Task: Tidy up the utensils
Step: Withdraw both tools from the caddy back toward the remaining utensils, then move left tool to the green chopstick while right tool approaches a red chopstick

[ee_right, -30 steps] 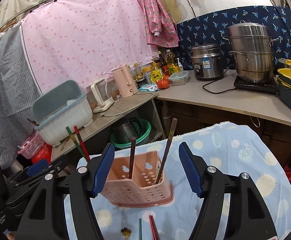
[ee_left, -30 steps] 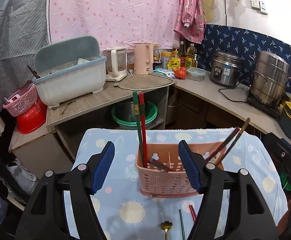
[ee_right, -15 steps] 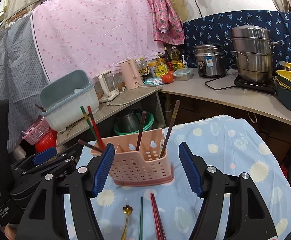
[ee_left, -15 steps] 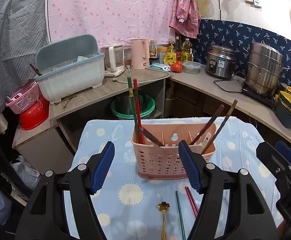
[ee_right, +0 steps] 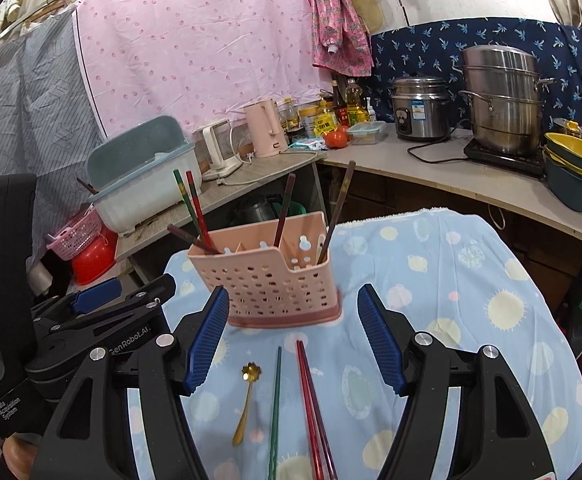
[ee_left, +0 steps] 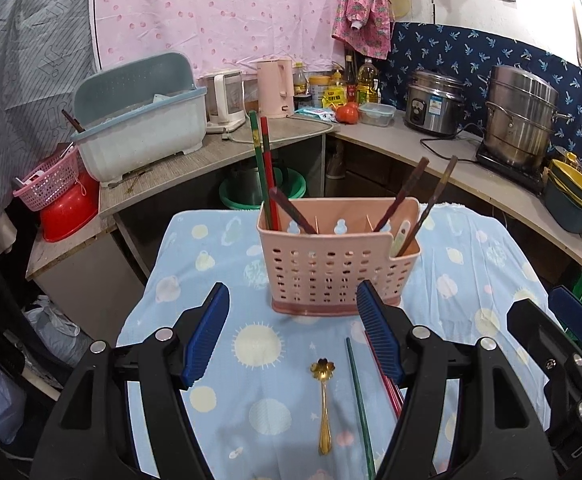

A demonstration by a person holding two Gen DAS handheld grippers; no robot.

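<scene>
A pink perforated utensil caddy [ee_left: 333, 256] [ee_right: 277, 276] stands on a blue patterned cloth [ee_left: 219, 256] and holds several chopsticks, green, red and brown. In front of it lie a gold flower-headed spoon [ee_left: 323, 396] [ee_right: 247, 396], a green chopstick [ee_left: 357, 396] [ee_right: 276, 400] and a pair of red chopsticks [ee_right: 311, 400]. My left gripper [ee_left: 293, 332] hangs open over the cloth just short of the caddy, nothing between its blue pads. My right gripper [ee_right: 293, 332] is open too, above the loose utensils. Each gripper shows at the edge of the other's view.
Behind the table a low shelf carries a blue-grey dish rack [ee_left: 139, 128], kettles and bottles. A curved counter [ee_right: 471, 184] at the right holds a rice cooker, steel pots and stacked bowls. A pink basket and red basin [ee_left: 63, 196] sit at the left.
Both grippers drew back from the caddy and tilted down, so it sits farther ahead and the spoon and loose chopsticks on the cloth have come into full view. Jaws unchanged.
</scene>
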